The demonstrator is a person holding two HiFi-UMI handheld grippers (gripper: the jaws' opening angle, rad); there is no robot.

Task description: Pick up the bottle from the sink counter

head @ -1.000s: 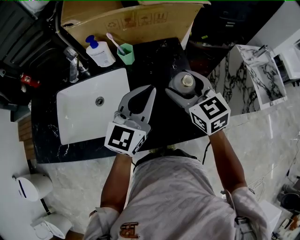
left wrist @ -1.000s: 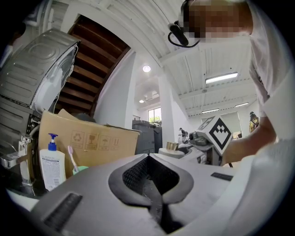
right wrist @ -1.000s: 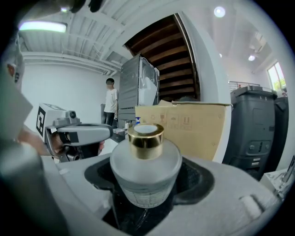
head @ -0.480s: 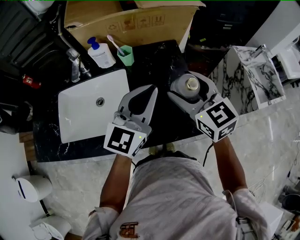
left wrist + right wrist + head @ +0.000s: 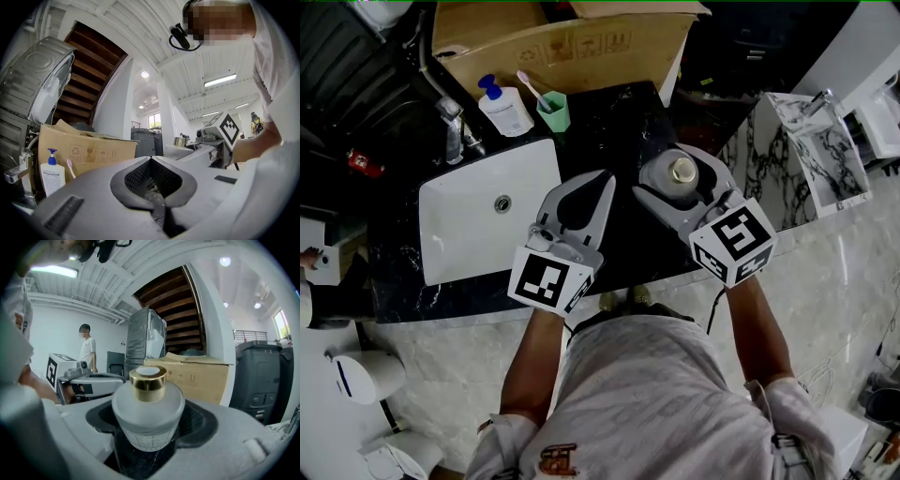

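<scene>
My right hand-held gripper (image 5: 679, 161) is closed around the bottle (image 5: 148, 414). Its two jaws curve round the frosted, rounded body, and the dark pads lie against it on both sides. The jaws stand wide because the bottle is wide. The gold cap (image 5: 148, 377) sticks up clear above them. The bottle is at the right part of the black marbled bench (image 5: 609, 122), near its right edge. Dark marble shows just under the base, but I cannot tell whether the base rests on it or hangs just above.

My left hand-held gripper (image 5: 603, 181) is pressed together, tips meeting, with nothing in the oval gap behind them. It hangs over the bench between the white sink (image 5: 450, 248) and the bottle, just beside my right one and not touching it.

At the back of the bench, well apart from the bottle, stand a soap dispenser (image 5: 508, 109) with a blue pump and a green cup (image 5: 553, 112) holding a toothbrush (image 5: 529, 85). The faucet (image 5: 454, 133) stands at the sink's back left corner. A cardboard box (image 5: 572, 45) sits behind all of these.
</scene>
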